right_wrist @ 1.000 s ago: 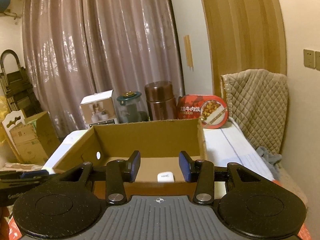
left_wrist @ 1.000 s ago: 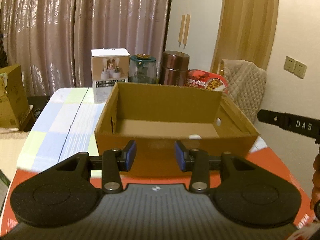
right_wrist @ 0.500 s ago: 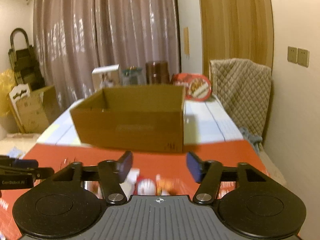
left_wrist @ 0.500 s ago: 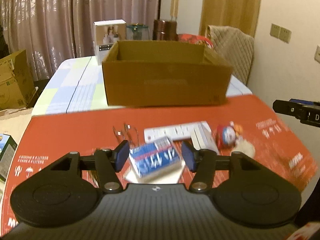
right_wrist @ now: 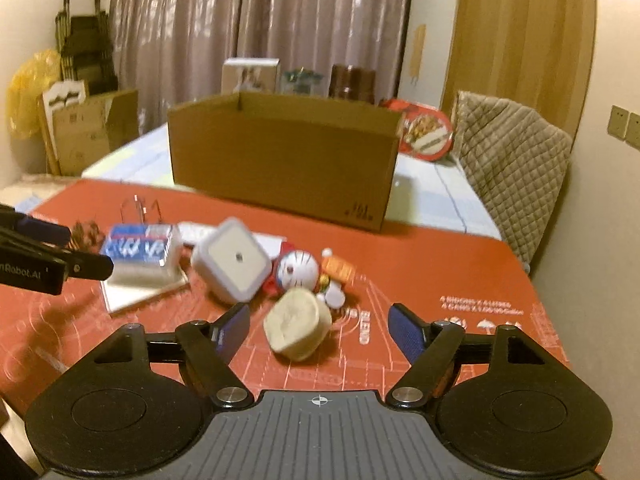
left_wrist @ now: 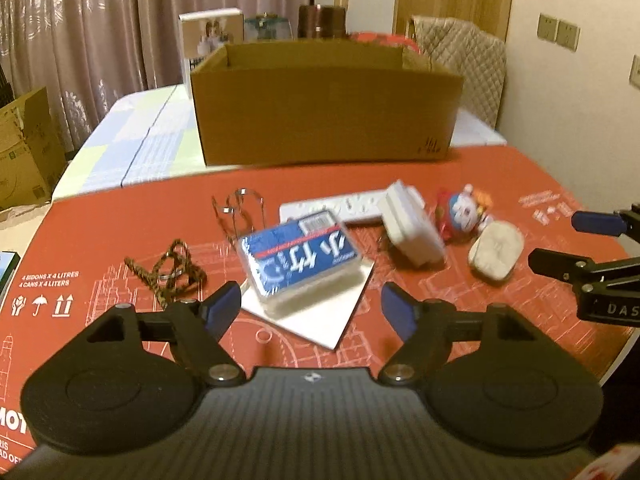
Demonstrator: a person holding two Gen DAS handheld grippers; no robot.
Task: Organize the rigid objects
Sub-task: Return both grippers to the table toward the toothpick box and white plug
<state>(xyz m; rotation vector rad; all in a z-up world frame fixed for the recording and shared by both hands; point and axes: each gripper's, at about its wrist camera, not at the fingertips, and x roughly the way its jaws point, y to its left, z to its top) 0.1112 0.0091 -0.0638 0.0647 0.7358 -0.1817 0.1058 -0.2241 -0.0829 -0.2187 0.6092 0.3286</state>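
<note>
An open cardboard box (left_wrist: 326, 116) stands at the back of the red mat; it also shows in the right wrist view (right_wrist: 280, 160). My left gripper (left_wrist: 311, 310) is open and empty, just short of a blue-labelled clear box (left_wrist: 302, 258) lying on a white card (left_wrist: 316, 312). My right gripper (right_wrist: 319, 330) is open and empty, with a beige round lump (right_wrist: 298, 330) between and just beyond its fingers. A white square block (right_wrist: 232, 266), a Doraemon toy (right_wrist: 302, 270), a white power strip (left_wrist: 332, 208), a wire clip (left_wrist: 240, 210) and a brown cord (left_wrist: 168, 272) lie around.
Behind the cardboard box stand a white carton (left_wrist: 208, 40), a glass jar (left_wrist: 266, 30), a brown canister (left_wrist: 322, 22) and a red food bowl (right_wrist: 426, 134). A quilted chair (right_wrist: 512, 160) is at the right. Brown boxes (right_wrist: 90, 128) stand on the floor at the left.
Both grippers have pulled back from over the cardboard box and dropped toward the objects on the red mat. Both have opened wider.
</note>
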